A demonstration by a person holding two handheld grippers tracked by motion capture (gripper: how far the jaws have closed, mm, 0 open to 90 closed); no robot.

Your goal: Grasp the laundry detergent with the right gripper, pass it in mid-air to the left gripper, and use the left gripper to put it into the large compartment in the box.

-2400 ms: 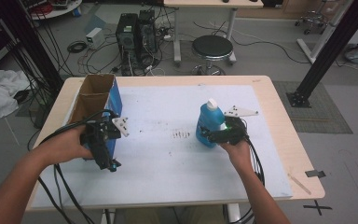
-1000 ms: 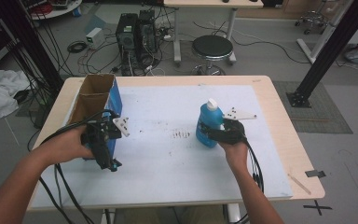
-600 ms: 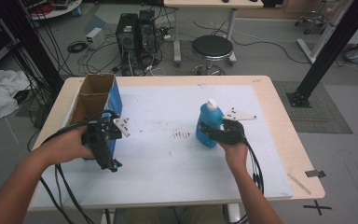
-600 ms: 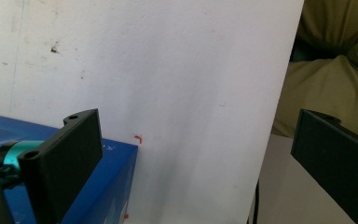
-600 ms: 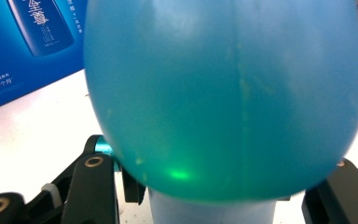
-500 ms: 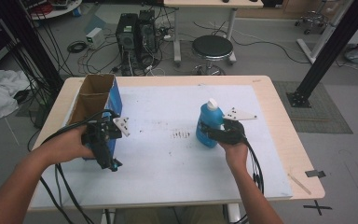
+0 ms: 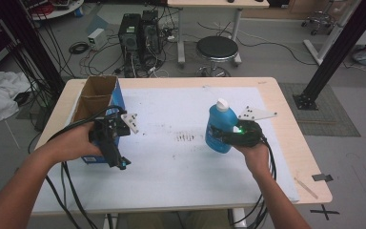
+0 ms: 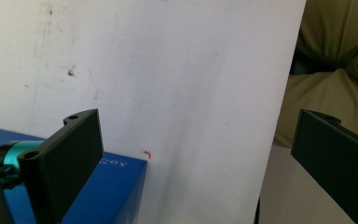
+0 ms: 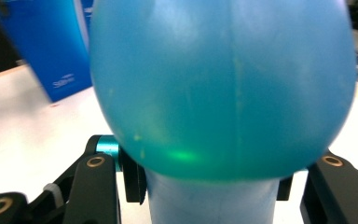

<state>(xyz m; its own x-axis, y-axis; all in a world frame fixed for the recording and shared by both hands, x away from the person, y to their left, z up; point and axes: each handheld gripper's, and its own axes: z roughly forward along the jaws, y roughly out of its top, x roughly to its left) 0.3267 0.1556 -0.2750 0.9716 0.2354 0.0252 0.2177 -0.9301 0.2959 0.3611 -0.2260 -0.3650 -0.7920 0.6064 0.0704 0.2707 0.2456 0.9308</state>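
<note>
The right gripper (image 7: 226, 135) clamps the blue bottle (image 7: 219, 128) (white cap up) on the white mat (image 7: 181, 157). The left gripper (image 7: 119, 162), jaws wide and empty, hangs beside the open blue box (image 7: 116, 98).

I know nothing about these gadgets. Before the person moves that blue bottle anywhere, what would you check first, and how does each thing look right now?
1. Right hand-held gripper closed on the blue bottle: ok, jaws sit on both sides of its narrow part.
2. Bottle upright: ok.
3. White cap on: ok; whether it is tight, cannot tell.
4. Left hand-held gripper free: ok, jaws wide apart, holding nothing.
5. Open-topped blue box at the table's left: ok.
6. Room inside the box: cannot tell.
</note>
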